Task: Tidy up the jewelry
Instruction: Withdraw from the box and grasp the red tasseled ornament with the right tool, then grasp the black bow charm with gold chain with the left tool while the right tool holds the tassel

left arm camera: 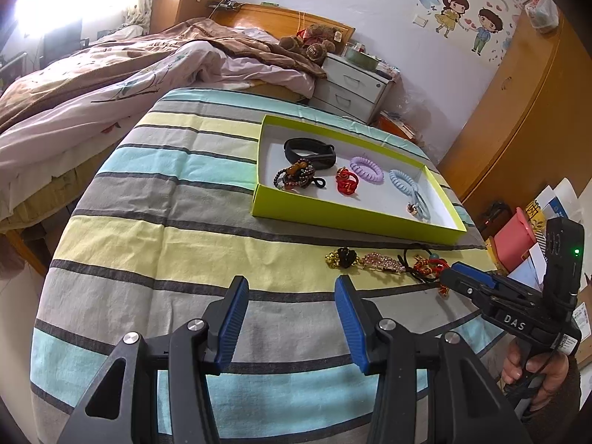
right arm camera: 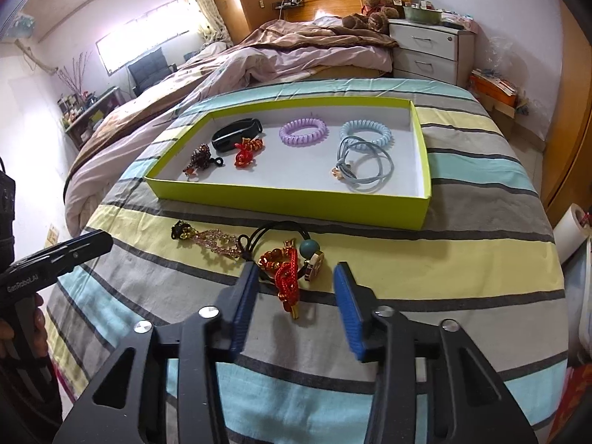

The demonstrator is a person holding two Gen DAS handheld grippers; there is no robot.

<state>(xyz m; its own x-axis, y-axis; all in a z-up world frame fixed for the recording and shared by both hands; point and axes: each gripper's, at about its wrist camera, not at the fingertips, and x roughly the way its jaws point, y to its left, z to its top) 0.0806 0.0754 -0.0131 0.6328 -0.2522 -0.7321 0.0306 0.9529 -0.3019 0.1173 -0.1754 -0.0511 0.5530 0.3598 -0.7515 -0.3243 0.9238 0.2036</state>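
Note:
A lime-green tray (right arm camera: 296, 205) (left arm camera: 344, 218) lies on the striped cloth. It holds a black band (right arm camera: 236, 134), a dark bead bracelet (right arm camera: 199, 161), a red knot ornament (right arm camera: 247, 150), a purple coil tie (right arm camera: 303, 131) and blue ties (right arm camera: 364, 148). Loose on the cloth in front of the tray lie a gold-black piece (right arm camera: 182, 231), a pink bead chain (right arm camera: 220, 244), a black cord (right arm camera: 273, 233) and a red-gold knot ornament (right arm camera: 285, 273). My right gripper (right arm camera: 296, 288) is open, its fingers either side of the red-gold ornament. My left gripper (left arm camera: 292, 307) is open and empty over bare cloth.
The striped table (right arm camera: 444, 259) stands beside an unmade bed (right arm camera: 259, 59). A white drawer unit (right arm camera: 429, 48) stands behind the table, a wooden wardrobe (left arm camera: 525, 111) to the right. Boxes and papers (left arm camera: 525, 236) sit off the right edge.

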